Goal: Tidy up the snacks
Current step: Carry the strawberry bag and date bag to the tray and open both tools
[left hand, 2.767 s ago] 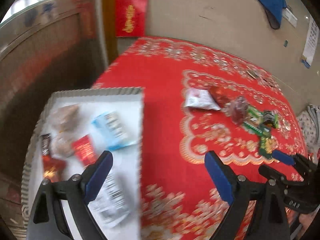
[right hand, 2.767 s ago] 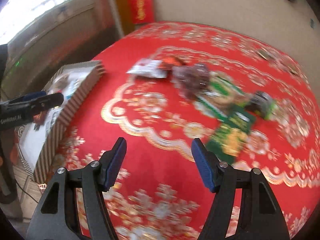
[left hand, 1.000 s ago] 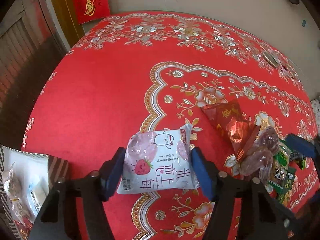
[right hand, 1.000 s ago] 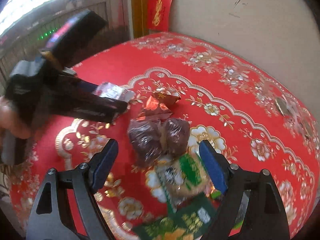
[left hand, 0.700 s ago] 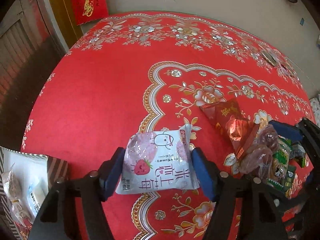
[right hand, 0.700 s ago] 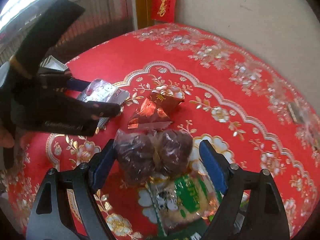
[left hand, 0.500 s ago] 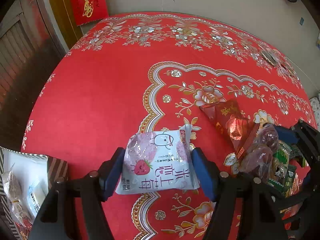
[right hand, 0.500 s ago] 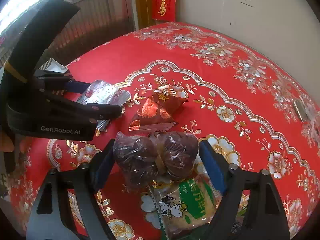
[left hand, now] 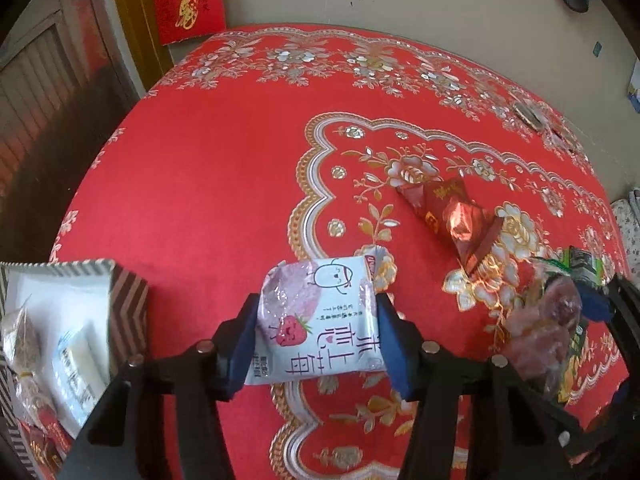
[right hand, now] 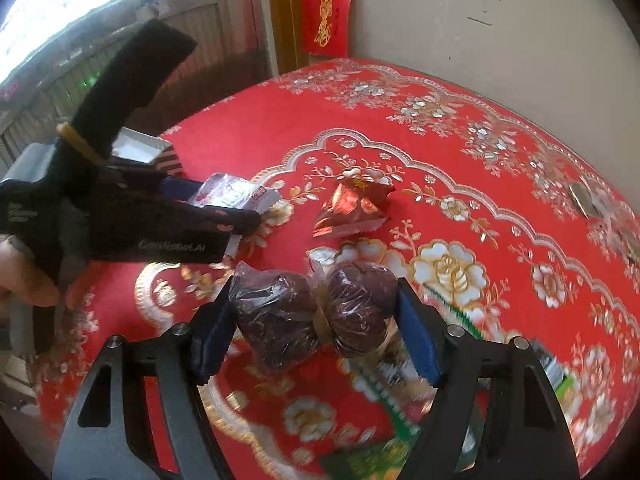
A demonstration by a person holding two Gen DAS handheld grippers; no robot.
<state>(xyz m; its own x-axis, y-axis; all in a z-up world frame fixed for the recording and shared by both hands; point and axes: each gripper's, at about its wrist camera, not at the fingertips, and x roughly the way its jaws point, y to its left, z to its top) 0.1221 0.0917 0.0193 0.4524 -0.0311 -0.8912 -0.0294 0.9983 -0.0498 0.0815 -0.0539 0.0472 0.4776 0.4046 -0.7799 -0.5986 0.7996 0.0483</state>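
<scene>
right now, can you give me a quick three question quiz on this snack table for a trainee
1. True or false: the white strawberry-print snack packet sits between the jaws of the left gripper.
2. Which lies between the jaws of the right gripper? A. a green biscuit packet B. the clear twin bag of dark brown snacks C. a blue pouch
3. Fill in: the shiny red foil triangular packet lies on the ____ floral tablecloth.

Key: 1 true; 2 B; 3 red. The striped cardboard box with snacks inside stands at the table's left edge in the left wrist view.
</scene>
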